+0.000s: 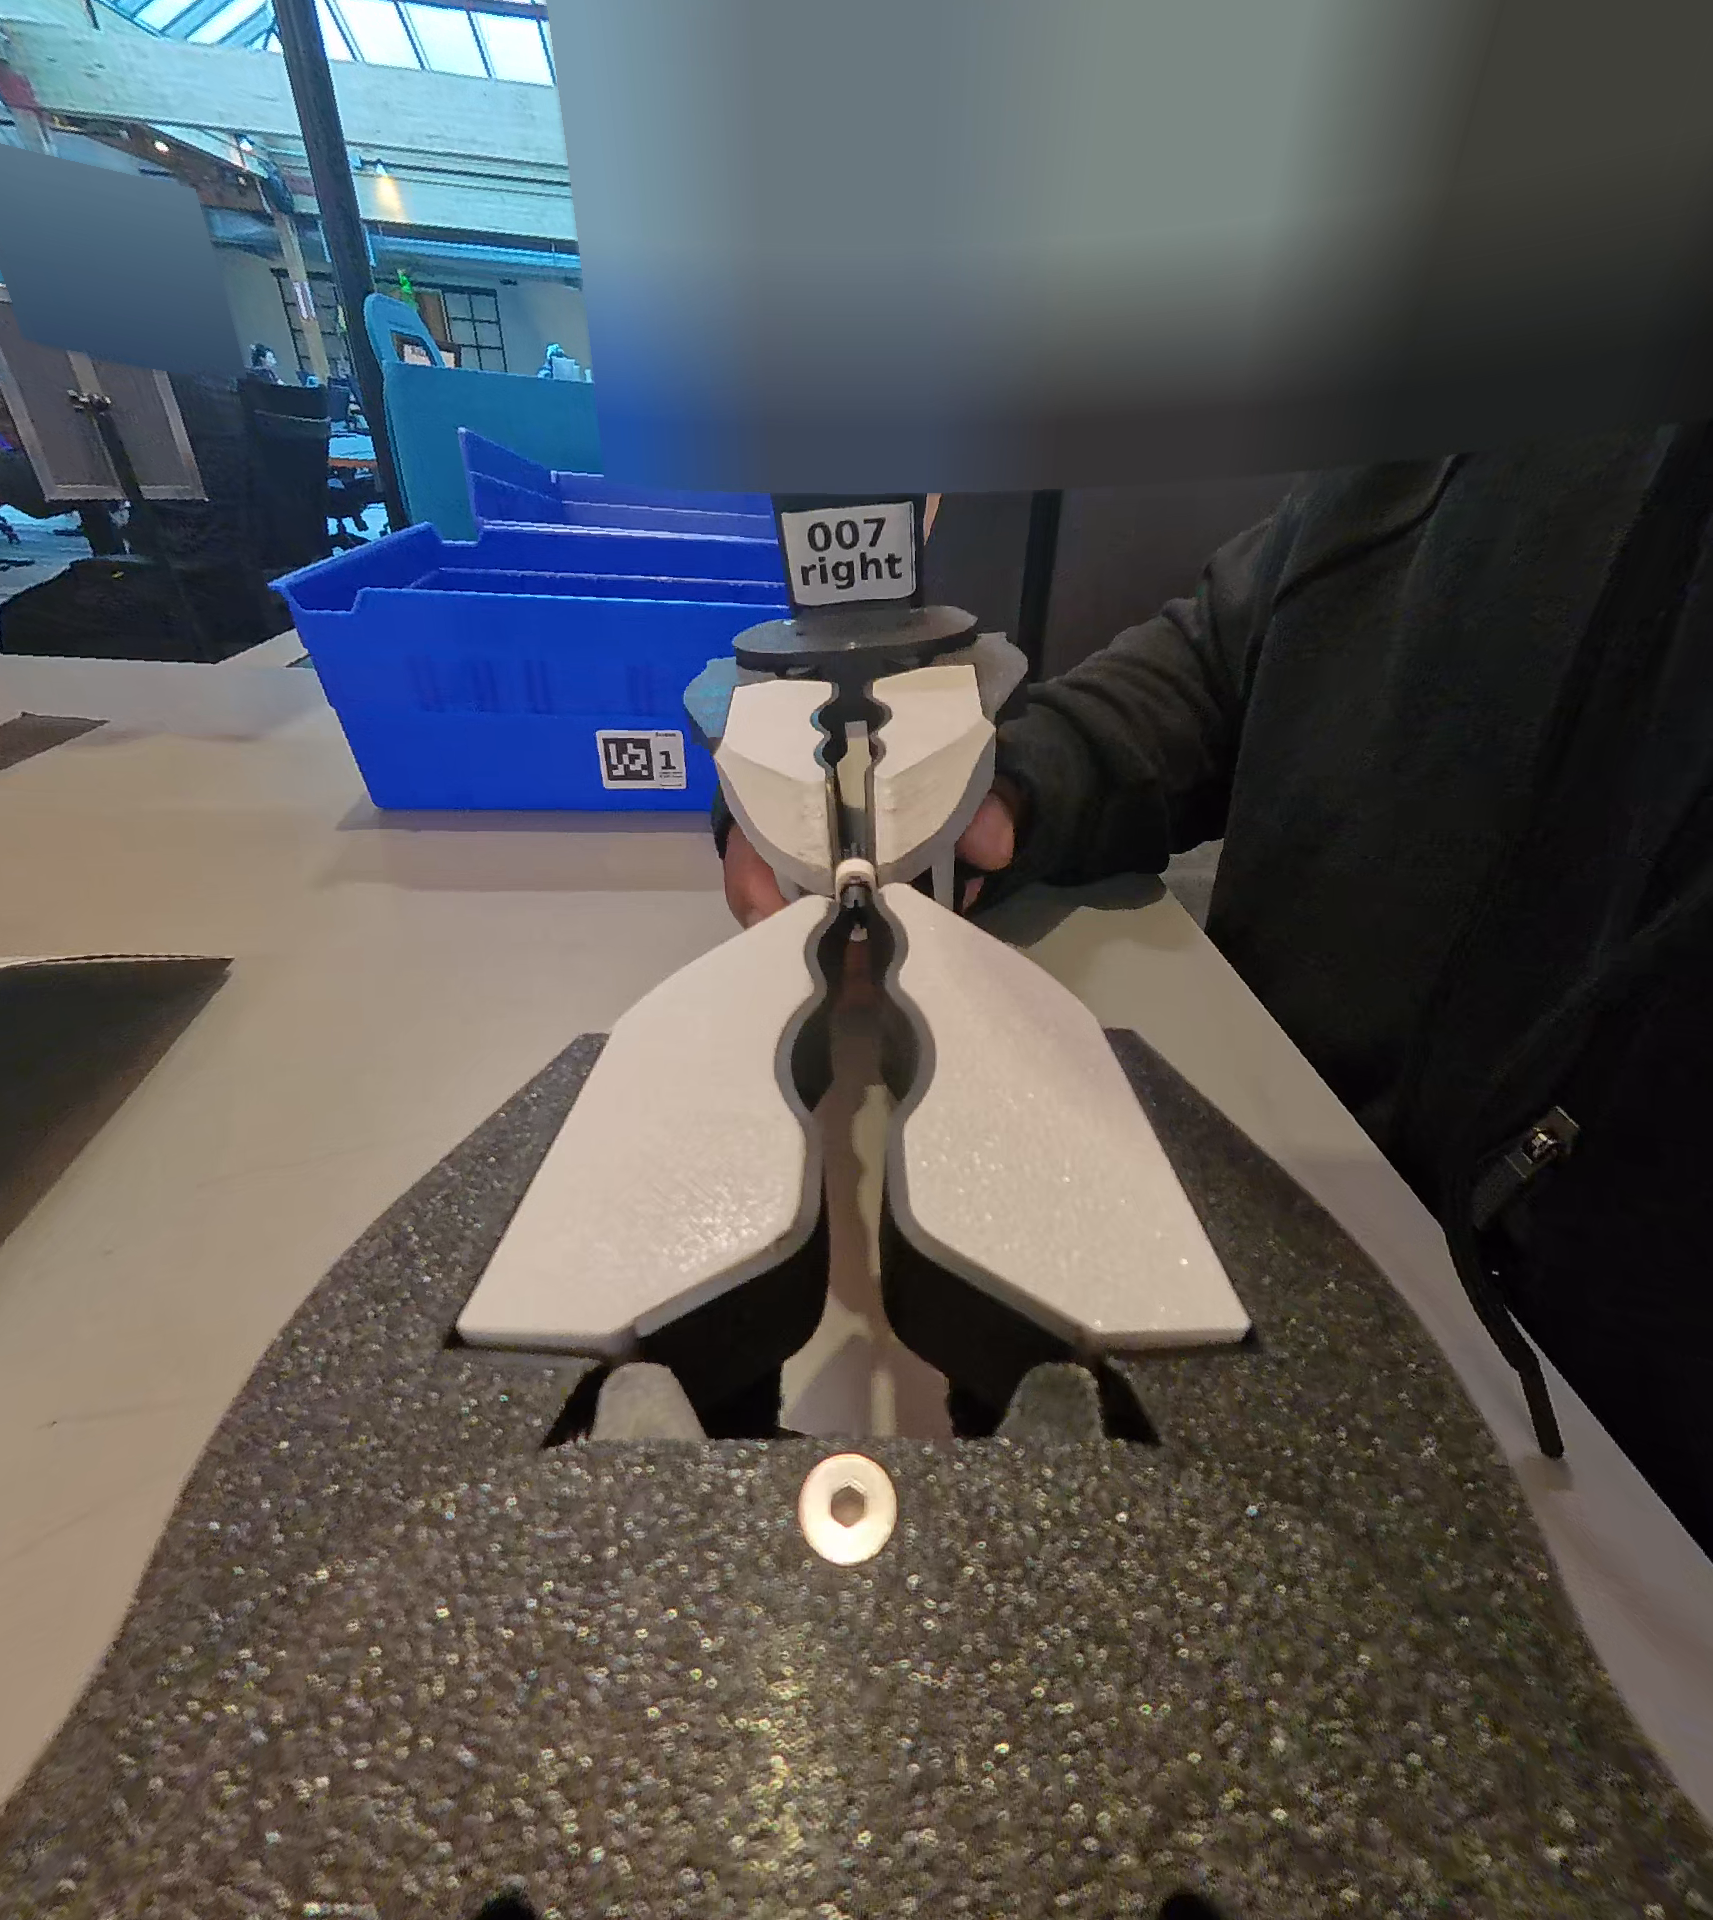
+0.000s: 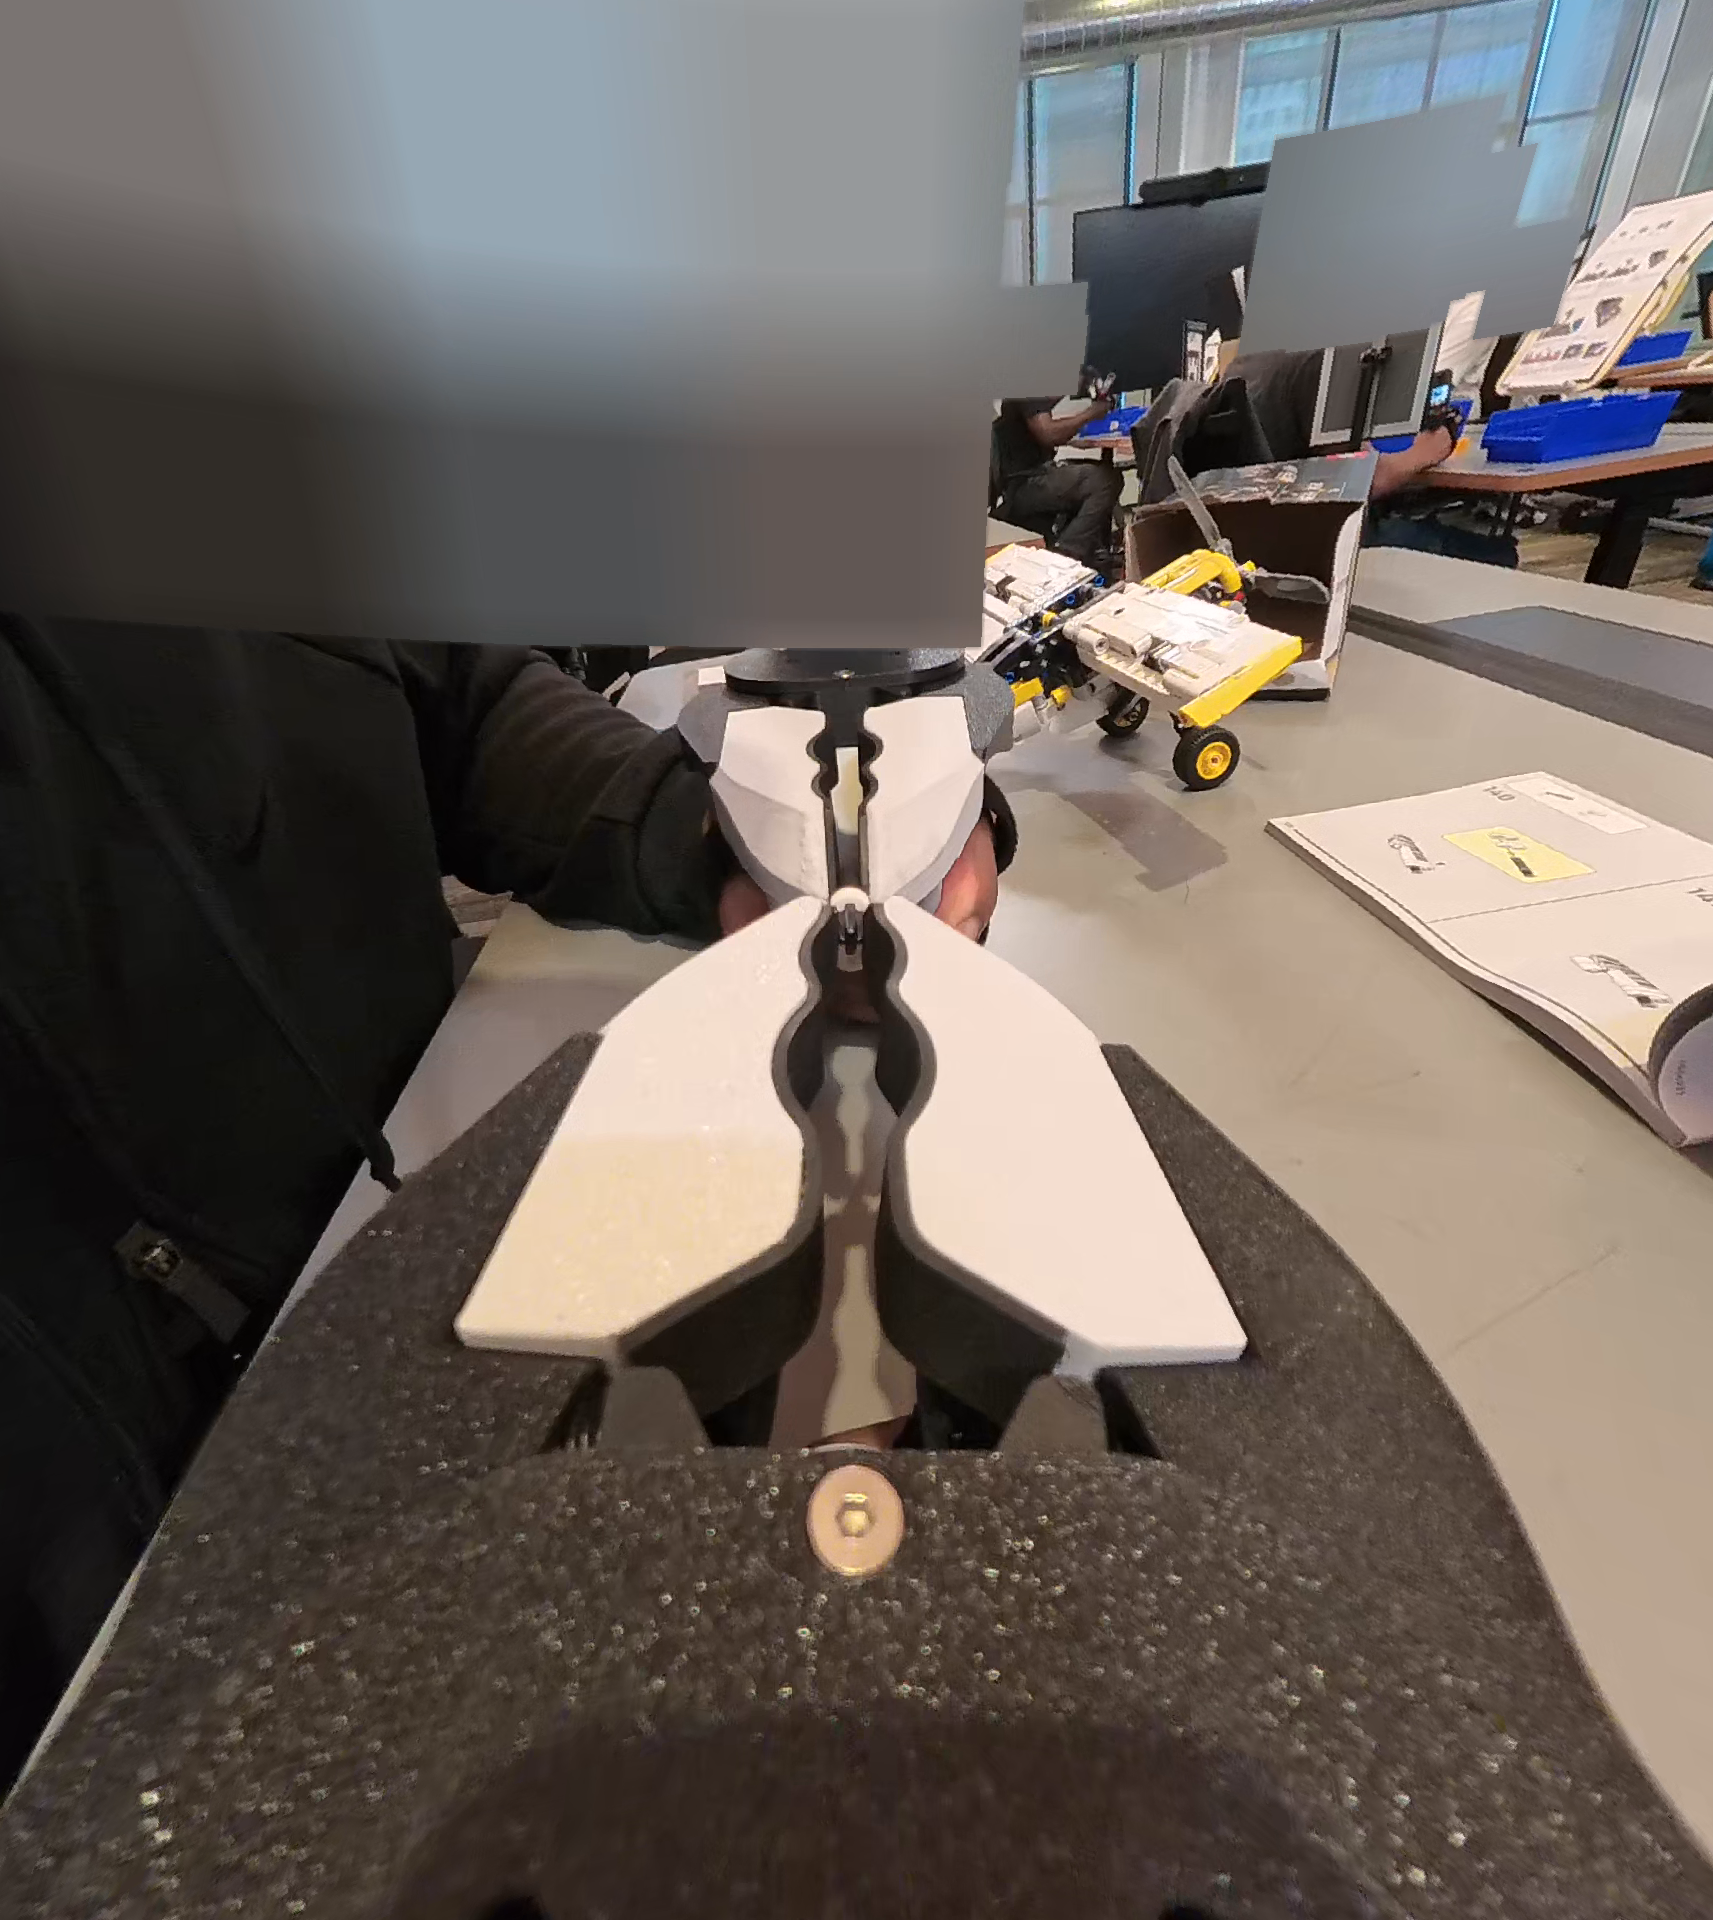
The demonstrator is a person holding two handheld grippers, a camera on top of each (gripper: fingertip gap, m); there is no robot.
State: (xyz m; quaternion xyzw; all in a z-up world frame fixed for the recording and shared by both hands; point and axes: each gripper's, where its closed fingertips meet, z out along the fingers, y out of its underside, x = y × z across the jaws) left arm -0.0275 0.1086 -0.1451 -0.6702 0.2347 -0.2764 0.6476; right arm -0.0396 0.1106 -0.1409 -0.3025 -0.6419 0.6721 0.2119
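both grippers meet tip to tip above the tabletop (image 2: pixel 1351 1195). left gripper (image 1: pixel 854 914) and right gripper (image 2: pixel 847 914) fingers each clamped on one small black pin with white collar (image 1: pixel 852 873); toy plane (image 2: pixel 1143 634) nearby.

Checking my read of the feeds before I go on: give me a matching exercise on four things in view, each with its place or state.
Things:
1. blue bin
2. booklet
3. brick model
4. small white-and-black piece

Place or state:
A. lying open on the table
B. where the left claw and right claw meet tip to tip
C. standing on yellow wheels
D. carries a black-and-white square marker

Pairs: 1-D, 2-A, 3-C, 4-B
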